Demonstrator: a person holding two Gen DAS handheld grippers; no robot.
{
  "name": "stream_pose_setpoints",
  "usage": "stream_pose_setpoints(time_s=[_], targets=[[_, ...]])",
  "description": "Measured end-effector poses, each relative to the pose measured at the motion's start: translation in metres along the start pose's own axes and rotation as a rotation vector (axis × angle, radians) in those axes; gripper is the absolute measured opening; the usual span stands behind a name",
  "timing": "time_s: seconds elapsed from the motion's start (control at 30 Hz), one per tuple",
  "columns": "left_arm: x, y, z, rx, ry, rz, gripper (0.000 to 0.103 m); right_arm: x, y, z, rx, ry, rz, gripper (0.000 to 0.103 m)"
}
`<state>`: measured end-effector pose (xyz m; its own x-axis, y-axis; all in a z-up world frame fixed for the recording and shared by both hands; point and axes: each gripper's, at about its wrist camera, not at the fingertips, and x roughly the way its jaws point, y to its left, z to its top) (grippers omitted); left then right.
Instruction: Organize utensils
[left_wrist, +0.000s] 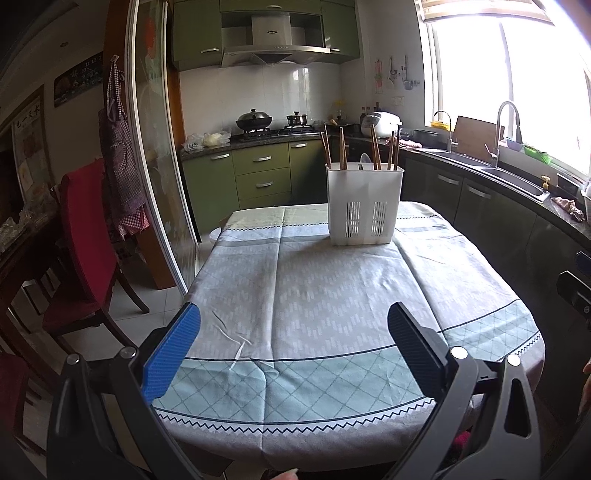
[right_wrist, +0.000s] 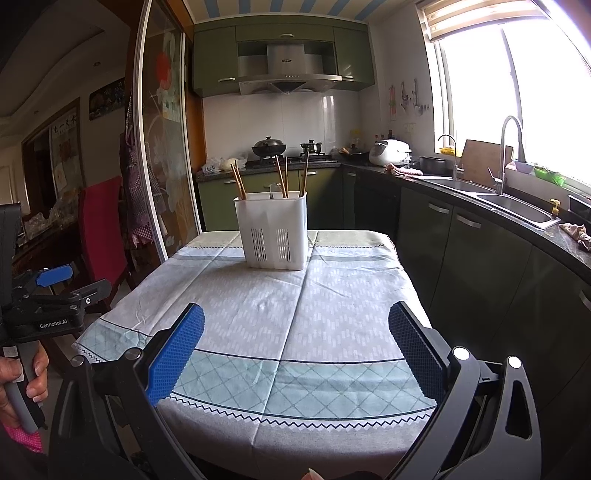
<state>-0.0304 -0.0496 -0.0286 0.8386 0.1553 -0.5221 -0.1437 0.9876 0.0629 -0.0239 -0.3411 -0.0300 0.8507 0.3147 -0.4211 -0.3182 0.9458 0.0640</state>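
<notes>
From your left wrist, your left tool (left_wrist: 293, 343) gapes wide over the desk (left_wrist: 332, 295), holding and touching nothing; the white utensil holder (left_wrist: 364, 205) with chopsticks (left_wrist: 375, 149) stands at the far end. From your right wrist, your right tool (right_wrist: 295, 341) is likewise spread wide and bare, the holder (right_wrist: 271, 230) upright far ahead

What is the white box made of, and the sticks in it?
The white holder looks like matte plastic: smooth moulded walls with slotted vents. The chopsticks look like wood or bamboo, being brown and plain, though that is a guess from colour.

Black tongs (right_wrist: 295, 347) with blue textured pads (right_wrist: 177, 354), silver screws, white "GenRobot.AI" lettering, grey handle.
</notes>
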Motion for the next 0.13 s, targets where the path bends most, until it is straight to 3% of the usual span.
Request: stream_pose_setpoints(time_s=[0.13], targets=[[0.0011, 0.0037, 0.0000, -0.012, 0.003, -0.003, 0.097, 0.0013, -0.0017, 0.0006, 0.003, 0.002, -0.006, 0.099]])
